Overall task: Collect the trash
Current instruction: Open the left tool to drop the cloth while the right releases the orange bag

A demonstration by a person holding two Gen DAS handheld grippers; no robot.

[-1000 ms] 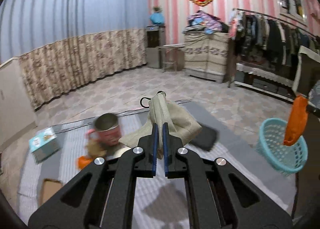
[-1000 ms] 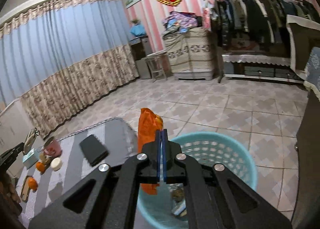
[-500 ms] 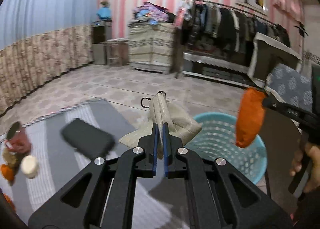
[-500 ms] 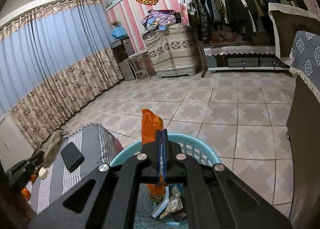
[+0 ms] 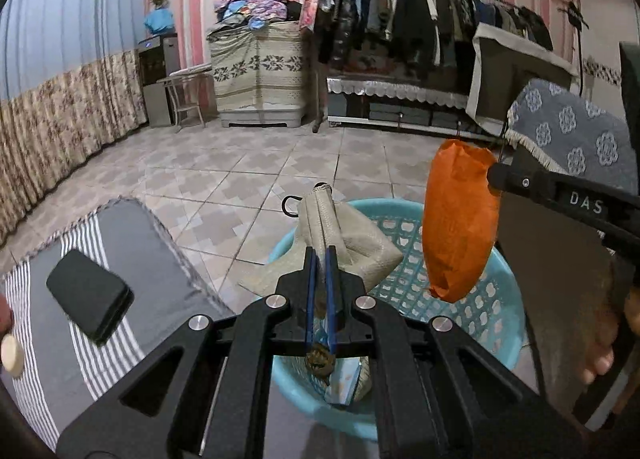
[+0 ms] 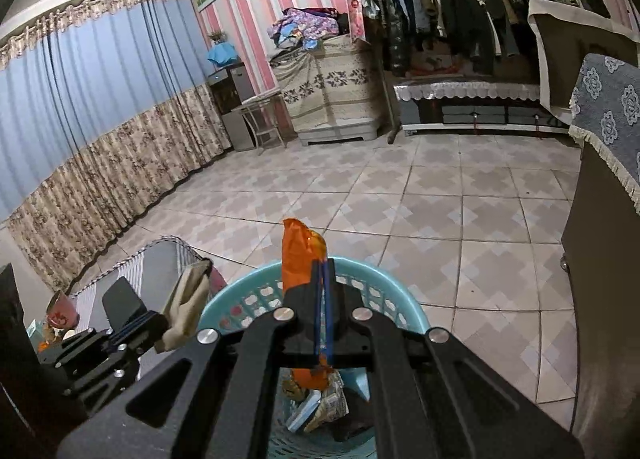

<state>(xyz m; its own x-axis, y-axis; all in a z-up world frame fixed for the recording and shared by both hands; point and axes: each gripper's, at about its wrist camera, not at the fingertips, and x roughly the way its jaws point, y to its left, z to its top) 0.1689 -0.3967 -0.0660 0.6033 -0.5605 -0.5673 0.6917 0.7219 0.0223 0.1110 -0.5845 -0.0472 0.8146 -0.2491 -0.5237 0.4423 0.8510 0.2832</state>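
Observation:
My left gripper (image 5: 320, 255) is shut on a crumpled beige paper bag (image 5: 344, 247) and holds it over the near rim of a turquoise plastic basket (image 5: 496, 323). My right gripper (image 6: 323, 265) is shut on an orange wrapper (image 6: 298, 259) that hangs above the same basket (image 6: 396, 291). In the left wrist view the orange wrapper (image 5: 456, 219) dangles over the basket's right side. The basket holds several pieces of trash (image 6: 316, 407). The left gripper with the beige bag (image 6: 184, 299) shows at the left in the right wrist view.
A grey striped cloth (image 5: 168, 271) covers the table left of the basket, with a black phone-like case (image 5: 90, 295) and a small white round item (image 5: 11, 353) on it. A pink cup (image 6: 60, 311) stands further back. A dark cabinet (image 6: 600, 259) stands on the right.
My left gripper has swung right from over the table to over the basket, carrying the beige bag. My right gripper has stayed above the basket with the orange wrapper.

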